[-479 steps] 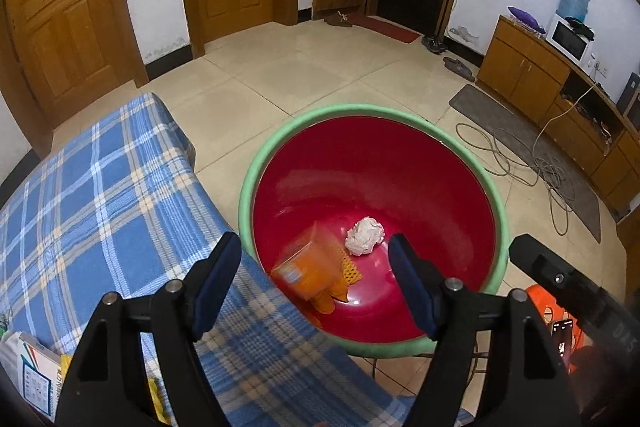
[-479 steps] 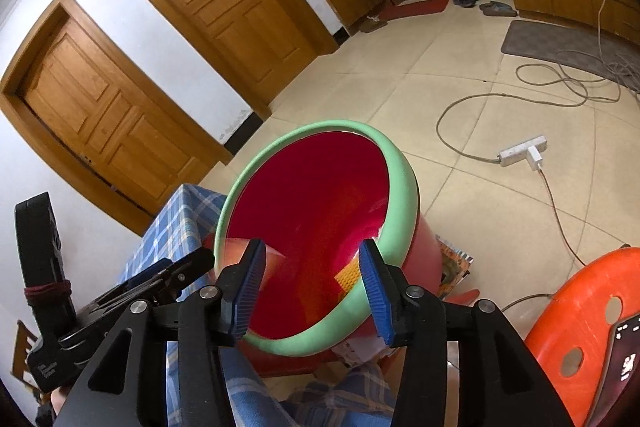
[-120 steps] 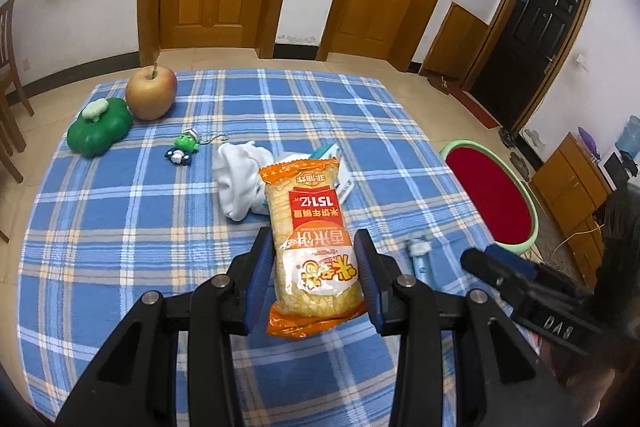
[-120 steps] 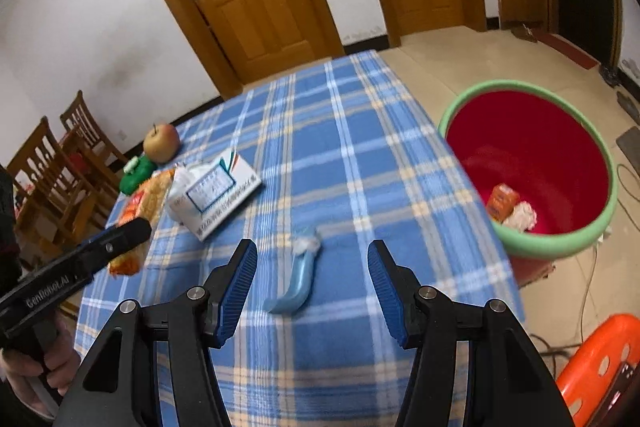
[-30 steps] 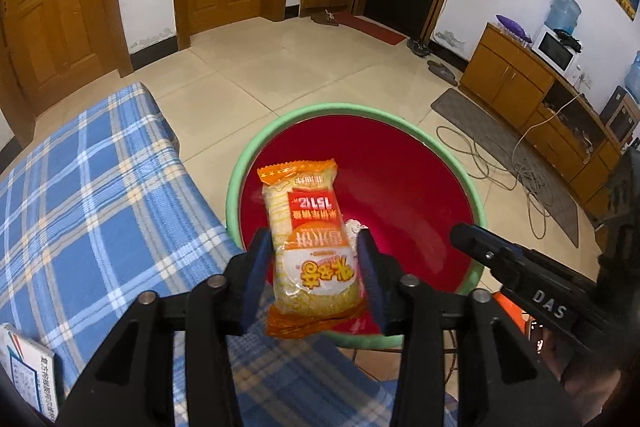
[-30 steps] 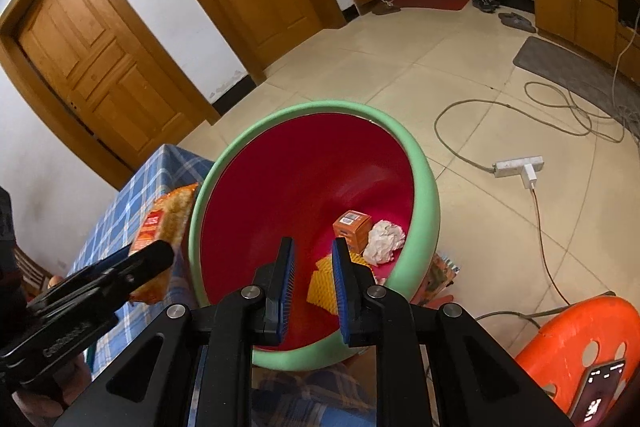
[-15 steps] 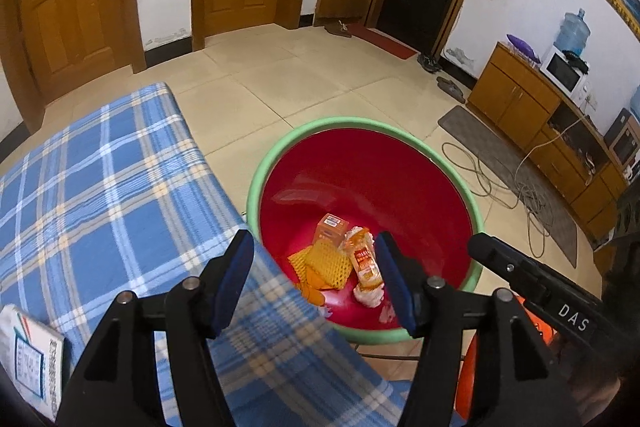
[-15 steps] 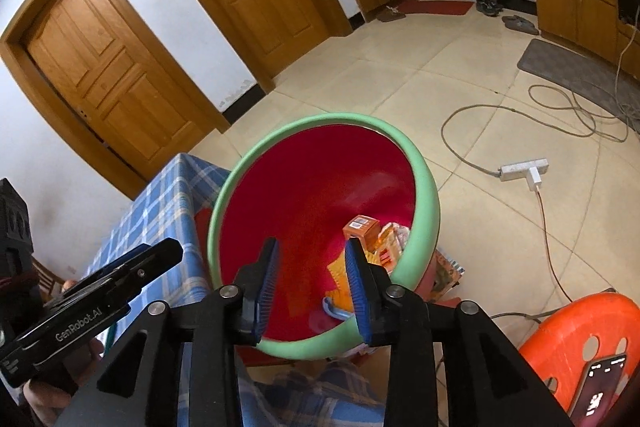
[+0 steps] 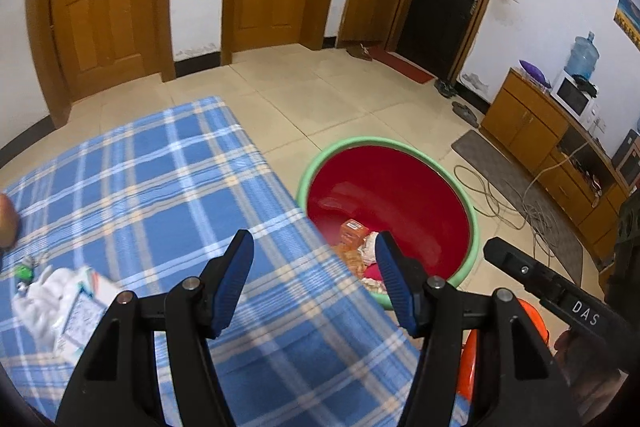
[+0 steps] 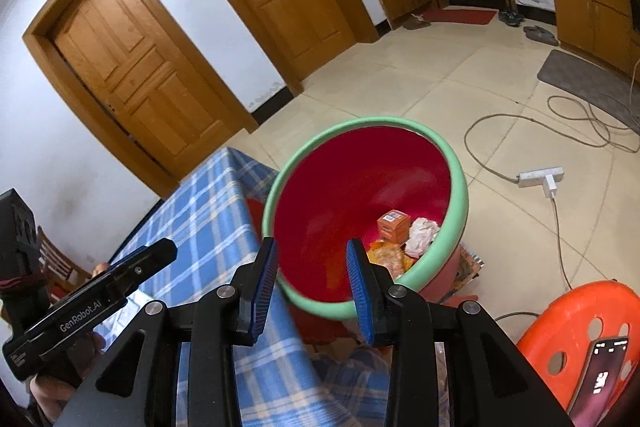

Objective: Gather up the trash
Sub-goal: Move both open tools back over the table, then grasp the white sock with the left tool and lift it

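A red tub with a green rim (image 9: 473, 223) (image 10: 461, 187) stands on the floor beside the table's blue plaid cloth (image 9: 160, 187) (image 10: 212, 211). An orange box (image 9: 353, 231) (image 10: 394, 223), a crumpled white paper (image 10: 422, 231) and an orange noodle packet (image 10: 386, 255) lie in the tub. My left gripper (image 9: 314, 279) hangs open and empty over the table's edge, short of the tub. Nothing sits between the jaws of my open right gripper (image 10: 312, 279), which is above the tub's near rim. A white box (image 9: 78, 315) and a white tissue (image 9: 34, 297) lie on the cloth at the left.
An orange stool (image 10: 568, 323) bearing a phone (image 10: 604, 375) stands at lower right. A power strip (image 10: 540, 179) and looped cables lie on the tiled floor. Wooden cabinets (image 9: 532, 123) line the right wall. A small green toy (image 9: 22, 273) lies near the tissue.
The left gripper opened and let the noodle packet drop into the tub. The right jaws widened from nearly shut. Both grippers rose and pulled back, bringing more of the table into the left view.
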A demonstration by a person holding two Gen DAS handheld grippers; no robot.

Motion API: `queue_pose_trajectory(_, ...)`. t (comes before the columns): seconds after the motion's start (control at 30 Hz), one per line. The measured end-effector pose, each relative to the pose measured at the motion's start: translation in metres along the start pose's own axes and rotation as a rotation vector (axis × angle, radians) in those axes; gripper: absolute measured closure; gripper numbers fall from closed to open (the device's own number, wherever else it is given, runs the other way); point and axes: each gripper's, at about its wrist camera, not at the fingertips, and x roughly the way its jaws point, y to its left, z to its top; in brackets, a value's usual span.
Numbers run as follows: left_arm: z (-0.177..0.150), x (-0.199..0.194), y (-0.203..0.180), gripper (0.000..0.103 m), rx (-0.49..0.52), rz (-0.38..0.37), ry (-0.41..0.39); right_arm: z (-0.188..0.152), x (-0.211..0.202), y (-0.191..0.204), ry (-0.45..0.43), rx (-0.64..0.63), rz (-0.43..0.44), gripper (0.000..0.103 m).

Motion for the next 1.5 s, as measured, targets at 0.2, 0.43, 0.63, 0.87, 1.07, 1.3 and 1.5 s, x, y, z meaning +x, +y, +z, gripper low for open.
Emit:
queue_pose_trajectory(0.2, -0.007, -0.031, 0.018, 0.04, -0.024, 0.037, -0.04, -0.007, -0.015, 0.019, -0.013, -0.027, 0.027, 0.059)
queue_pose_trajectory(0.43, -0.017, -0.059, 0.051, 0.04, -0.072, 0.104, -0.072, -0.017, -0.026, 0.041, -0.013, -0.06, 0.058, 0.052)
queue_pose_trajectory(0.63, -0.023, -0.073, 0.091, 0.04, -0.114, 0.167, -0.084, -0.025, -0.025, 0.055, 0.004, -0.079, 0.071, 0.047)
queue_pose_trajectory(0.87, -0.033, -0.079, 0.146, 0.04, -0.178, 0.261, -0.079, -0.032, -0.014, 0.067, 0.036, -0.097, 0.052, 0.044)
queue_pose_trajectory(1.07, -0.044, -0.071, 0.194, 0.04, -0.255, 0.325, -0.042, -0.038, -0.004, 0.072, 0.061, -0.099, 0.035, 0.043)
queue_pose_trajectory(1.3, -0.061, -0.051, 0.226, 0.04, -0.321, 0.32, 0.012, -0.043, 0.009, 0.079, 0.094, -0.104, 0.014, 0.043)
queue_pose_trajectory(1.5, -0.072, -0.034, 0.235, 0.04, -0.359, 0.266, 0.043, -0.048, 0.023, 0.087, 0.135, -0.114, 0.003, 0.043)
